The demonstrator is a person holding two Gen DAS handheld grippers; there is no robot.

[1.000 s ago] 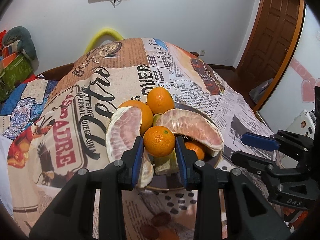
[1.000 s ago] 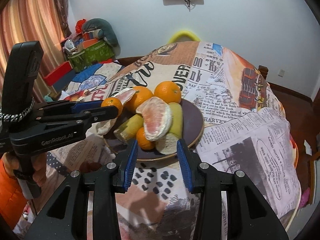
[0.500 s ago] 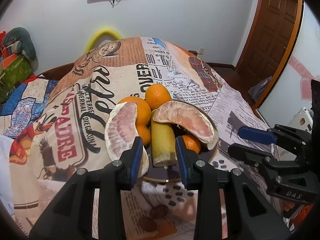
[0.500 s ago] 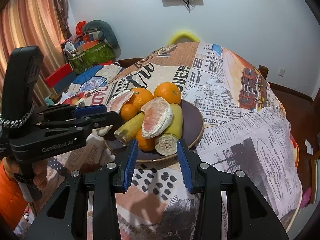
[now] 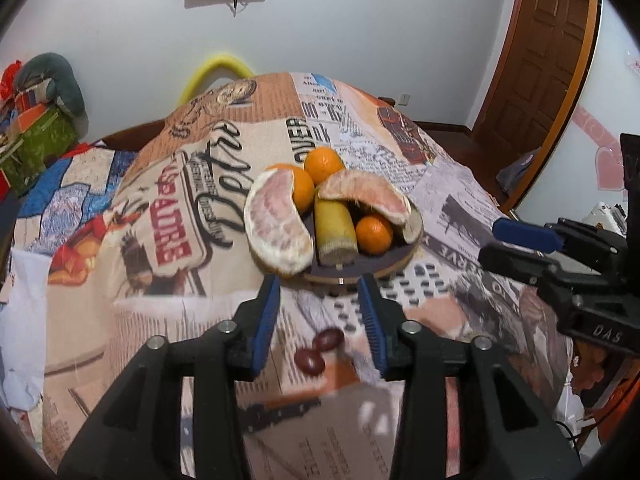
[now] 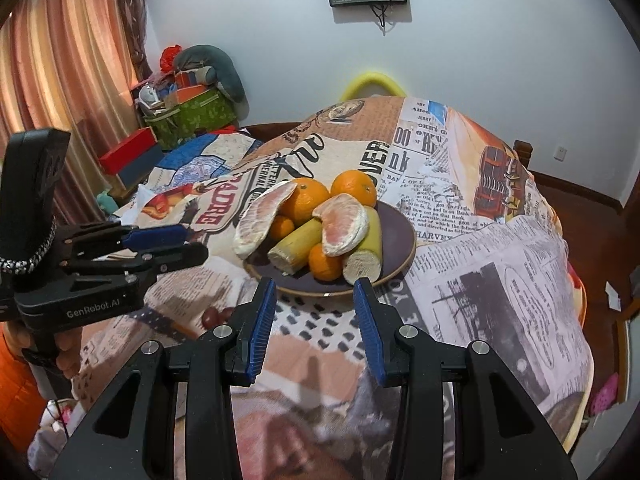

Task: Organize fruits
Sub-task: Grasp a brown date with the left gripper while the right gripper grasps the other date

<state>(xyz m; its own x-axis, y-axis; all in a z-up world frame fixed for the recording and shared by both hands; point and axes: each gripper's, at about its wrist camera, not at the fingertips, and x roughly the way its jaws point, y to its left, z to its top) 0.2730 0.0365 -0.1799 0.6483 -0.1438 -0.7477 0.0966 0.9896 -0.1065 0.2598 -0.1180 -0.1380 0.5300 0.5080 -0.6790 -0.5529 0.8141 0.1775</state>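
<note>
A dark plate [image 6: 397,232] on the newspaper-print cloth holds two peeled pomelo segments [image 6: 344,222], two big oranges [image 6: 354,188], small mandarins [image 6: 282,227] and two cut banana pieces [image 6: 298,244]. My left gripper [image 5: 319,285] hangs just before the plate's near rim [image 5: 400,265]. Its jaws are opening, with nothing between them. It also shows at the left of the right wrist view as the left gripper [image 6: 172,245]. My right gripper [image 6: 315,286] stands open and empty in front of the plate, and appears as the right gripper [image 5: 520,242] in the left wrist view.
Two dark red small fruits [image 5: 320,349] lie on the cloth near the plate. A person's hand [image 6: 60,354] holds the left gripper's handle. Boxes and cushions [image 6: 188,96] are stacked by the curtain. A wooden door [image 5: 536,72] stands at the right.
The left gripper let go of the small mandarin, which now lies on the plate, and drew back from the plate with its jaws wider. The right gripper also backed off a little.
</note>
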